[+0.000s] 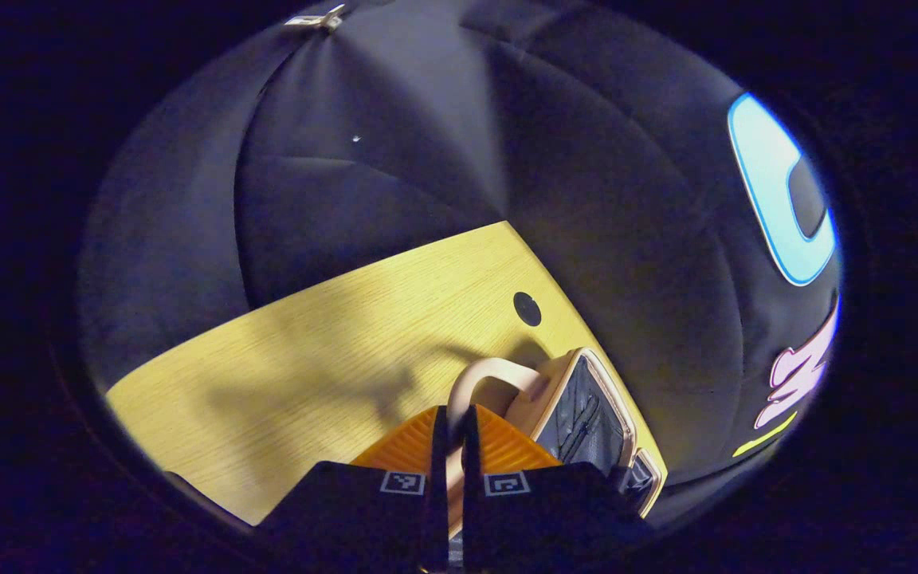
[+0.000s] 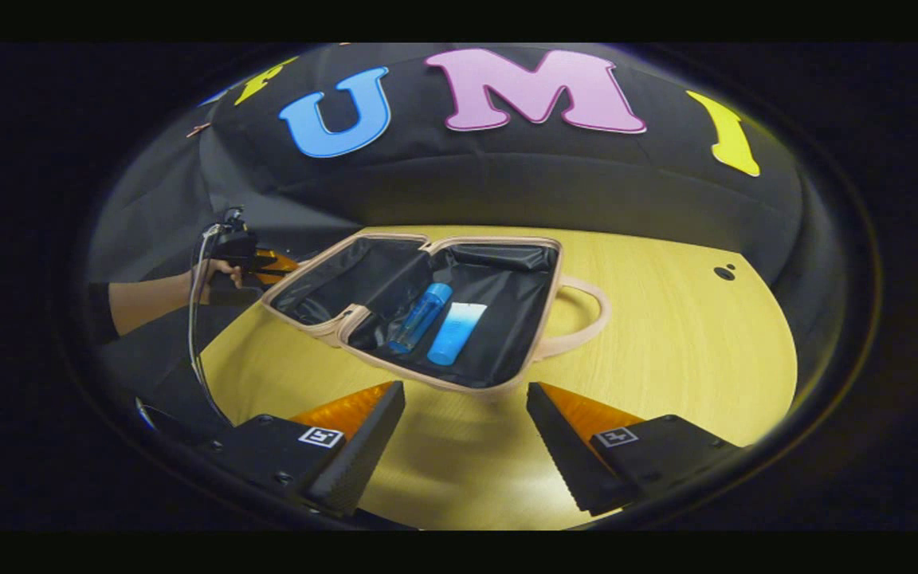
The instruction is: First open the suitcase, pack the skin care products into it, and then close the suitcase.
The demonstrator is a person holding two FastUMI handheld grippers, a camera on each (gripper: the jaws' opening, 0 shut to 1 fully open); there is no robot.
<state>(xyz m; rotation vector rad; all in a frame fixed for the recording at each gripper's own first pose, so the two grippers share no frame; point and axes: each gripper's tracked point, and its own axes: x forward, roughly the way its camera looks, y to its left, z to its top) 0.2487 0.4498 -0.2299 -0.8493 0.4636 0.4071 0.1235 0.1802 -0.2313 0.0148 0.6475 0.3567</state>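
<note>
A beige suitcase (image 2: 459, 386) lies open on the wooden table, its black lining showing. In its right half lie a blue bottle (image 2: 421, 317) and a light blue tube (image 2: 457, 333), side by side. The left half, the lid (image 2: 323, 279), is tilted slightly upward. My left gripper (image 2: 256, 263), held by a hand, sits at the lid's far left edge. In the left gripper view its fingers (image 1: 453, 414) are shut on the beige lid rim (image 1: 451, 478) next to a handle (image 1: 491, 371). My right gripper (image 2: 467, 430) hangs open over the table in front of the suitcase, holding nothing.
The wooden table (image 2: 666, 359) has a small dark hole (image 2: 724, 273) near its far right corner, also seen as the hole (image 1: 527, 308) in the left gripper view. A second handle (image 2: 586, 319) sticks out from the suitcase's right side. Black cloth walls surround the table.
</note>
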